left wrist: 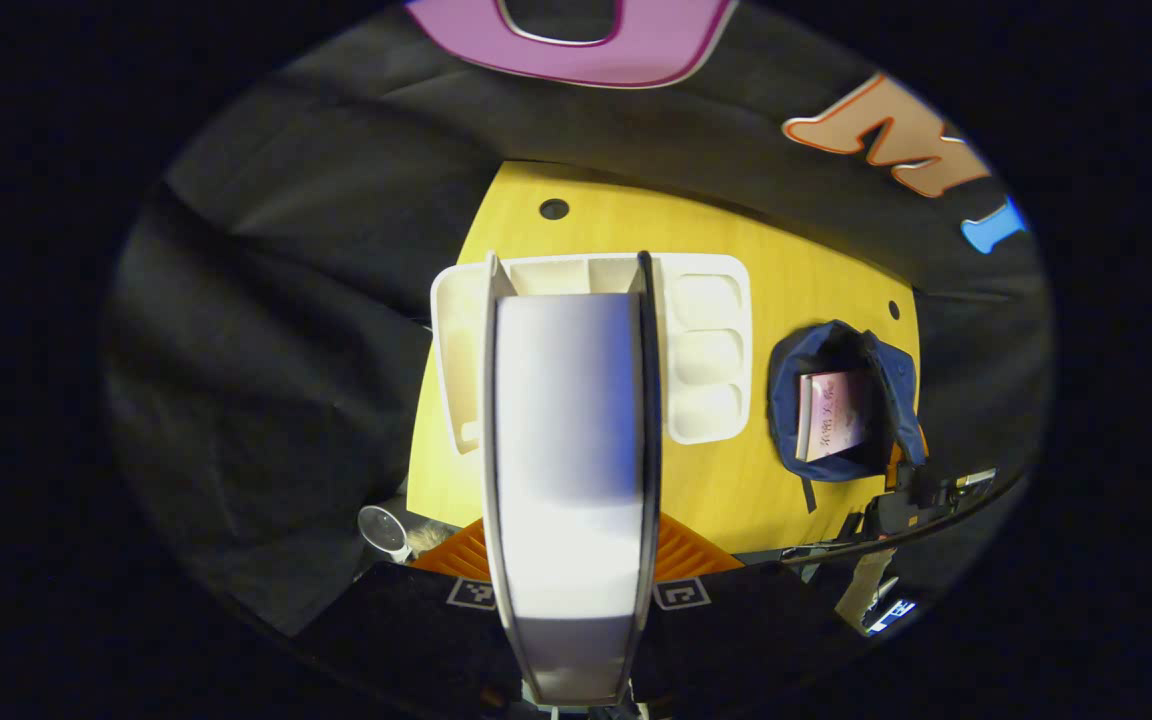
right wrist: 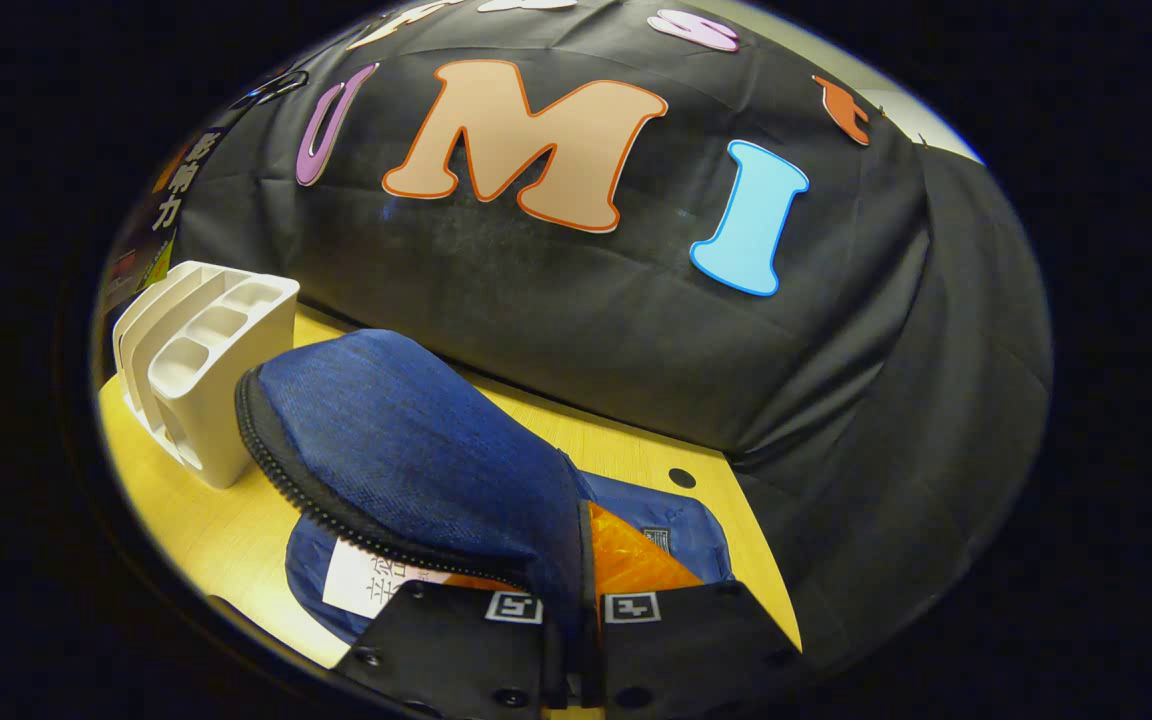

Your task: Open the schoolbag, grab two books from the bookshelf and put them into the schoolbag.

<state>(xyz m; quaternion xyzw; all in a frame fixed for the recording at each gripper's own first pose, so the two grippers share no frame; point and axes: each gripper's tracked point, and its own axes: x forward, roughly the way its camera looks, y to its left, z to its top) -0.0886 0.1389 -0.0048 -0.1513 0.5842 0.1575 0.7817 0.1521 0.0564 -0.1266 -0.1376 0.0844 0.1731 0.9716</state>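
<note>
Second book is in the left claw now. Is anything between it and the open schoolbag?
Nothing visible blocks it. The white-edged book sits in the left claw above the white plastic bookshelf; bare yellow wooden table separates it from the blue fabric schoolbag, whose flap the right claw holds up, one pink-covered book inside.

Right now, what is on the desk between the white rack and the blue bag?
Nothing: in the left gripper view, bare yellow desk separates the white rack from the blue bag.

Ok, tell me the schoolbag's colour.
Dark blue schoolbag, clearest in the right gripper view.
</note>
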